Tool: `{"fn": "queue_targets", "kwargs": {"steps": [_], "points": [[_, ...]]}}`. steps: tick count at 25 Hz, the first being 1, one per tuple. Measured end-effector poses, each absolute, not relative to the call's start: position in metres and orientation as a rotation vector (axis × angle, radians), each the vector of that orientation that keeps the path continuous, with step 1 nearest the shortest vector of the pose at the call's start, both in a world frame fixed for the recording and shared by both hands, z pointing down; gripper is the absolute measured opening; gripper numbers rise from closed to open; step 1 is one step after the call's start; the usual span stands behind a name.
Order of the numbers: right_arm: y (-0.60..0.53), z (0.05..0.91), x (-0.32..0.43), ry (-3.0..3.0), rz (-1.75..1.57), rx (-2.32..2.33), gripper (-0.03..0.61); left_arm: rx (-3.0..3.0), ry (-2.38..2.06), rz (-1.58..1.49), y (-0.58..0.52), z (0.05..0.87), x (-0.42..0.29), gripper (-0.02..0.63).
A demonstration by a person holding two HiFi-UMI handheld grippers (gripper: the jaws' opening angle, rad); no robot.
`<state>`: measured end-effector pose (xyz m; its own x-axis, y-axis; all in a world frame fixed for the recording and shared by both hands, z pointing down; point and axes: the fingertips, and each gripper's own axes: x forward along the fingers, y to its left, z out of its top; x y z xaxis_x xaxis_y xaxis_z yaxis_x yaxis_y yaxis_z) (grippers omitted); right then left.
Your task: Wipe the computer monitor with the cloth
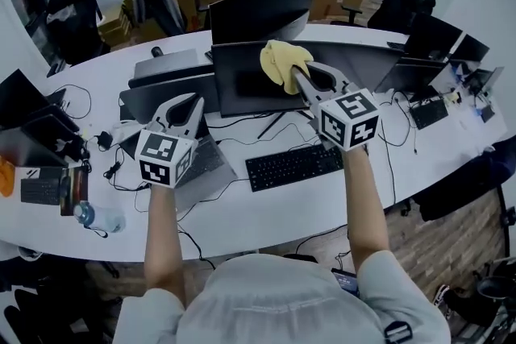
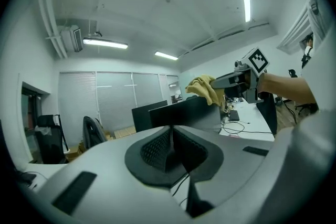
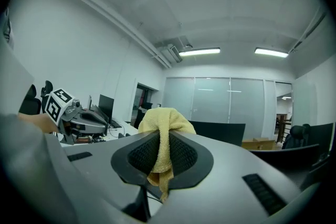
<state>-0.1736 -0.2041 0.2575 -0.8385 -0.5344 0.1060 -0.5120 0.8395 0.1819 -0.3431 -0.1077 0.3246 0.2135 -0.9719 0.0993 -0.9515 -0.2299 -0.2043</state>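
Note:
A dark computer monitor (image 1: 246,80) stands at the middle of the white desk, screen off. My right gripper (image 1: 297,74) is shut on a yellow cloth (image 1: 282,62), held at the monitor's top edge near its right side. In the right gripper view the cloth (image 3: 161,128) bunches above the jaws and a strip hangs down between them. My left gripper (image 1: 193,105) hovers left of the monitor's lower corner, shut with nothing in it (image 2: 170,147). The left gripper view shows the cloth (image 2: 205,89) over the monitor (image 2: 184,113).
A black keyboard (image 1: 294,165) lies in front of the monitor, with cables across the white desk (image 1: 266,213). A second monitor (image 1: 262,8) stands behind, more screens (image 1: 427,36) at right. A laptop (image 1: 165,68), a water bottle (image 1: 97,217) and small devices sit at left.

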Motion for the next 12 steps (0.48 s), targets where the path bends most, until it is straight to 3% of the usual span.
{"fn": "queue_targets", "kwargs": {"steps": [12], "points": [[-0.233, 0.248, -0.316, -2.874, -0.262, 0.657, 0.06, -2.36, 1.968, -0.316, -0.107, 0.337, -0.396, 0.032]]}}
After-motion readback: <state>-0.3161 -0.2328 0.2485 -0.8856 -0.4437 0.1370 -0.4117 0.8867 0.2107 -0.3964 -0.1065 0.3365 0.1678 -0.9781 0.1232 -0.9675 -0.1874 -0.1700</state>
